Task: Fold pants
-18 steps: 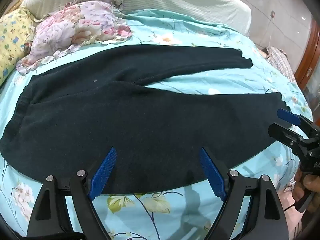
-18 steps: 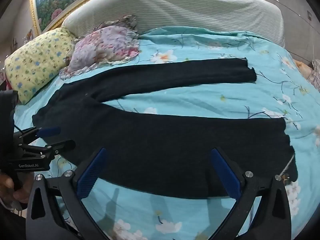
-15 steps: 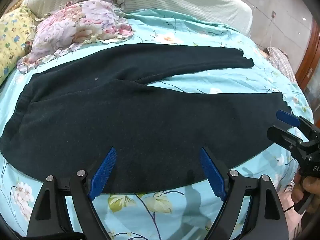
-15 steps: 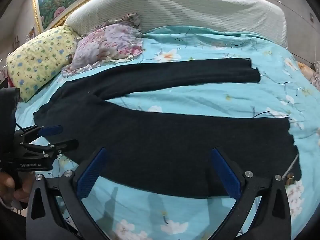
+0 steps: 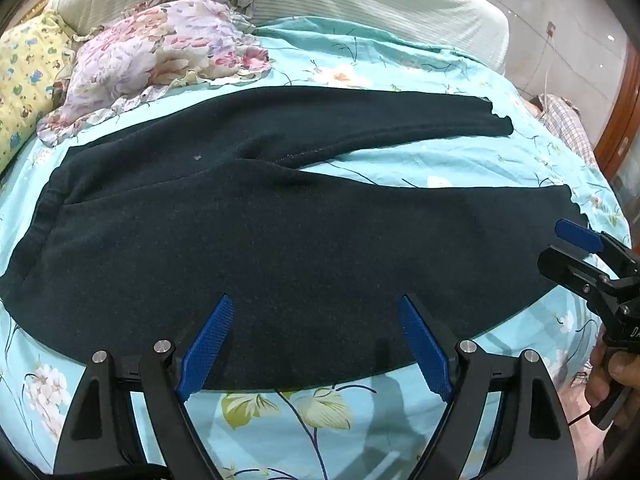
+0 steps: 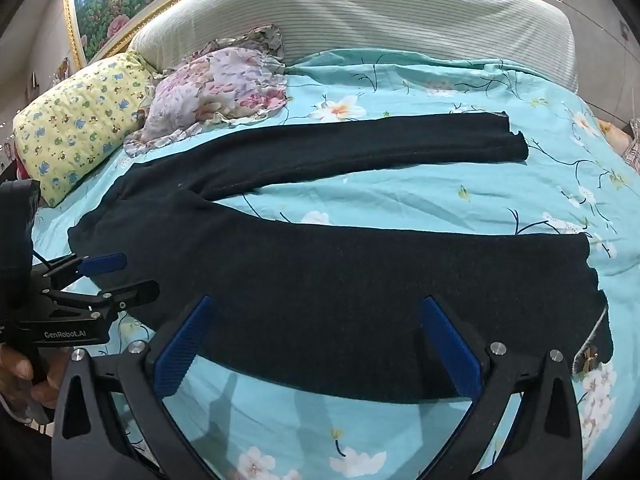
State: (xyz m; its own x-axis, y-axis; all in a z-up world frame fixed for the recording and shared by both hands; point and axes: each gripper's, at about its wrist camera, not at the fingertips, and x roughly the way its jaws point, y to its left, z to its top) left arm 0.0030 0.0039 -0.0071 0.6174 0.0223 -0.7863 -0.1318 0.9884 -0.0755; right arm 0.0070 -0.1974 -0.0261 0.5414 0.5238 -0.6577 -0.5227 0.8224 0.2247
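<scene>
Dark pants [image 6: 320, 280] are laid flat on the turquoise floral bedsheet [image 6: 400, 200], waistband toward the yellow pillow [image 6: 76, 128] and pink floral pillow [image 6: 216, 92] at their left, both legs stretched to the right. Off the waistband end, the left gripper [image 6: 120, 276] is held with its fingers spread, and "GenRobot.AI" is read on its body. Near the hem of the nearer leg, the right gripper [image 6: 316, 336] is likewise held wide apart, nothing being pinched.

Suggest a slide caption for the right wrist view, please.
Open right gripper above dark pants spread flat on a floral bedsheet.
</scene>
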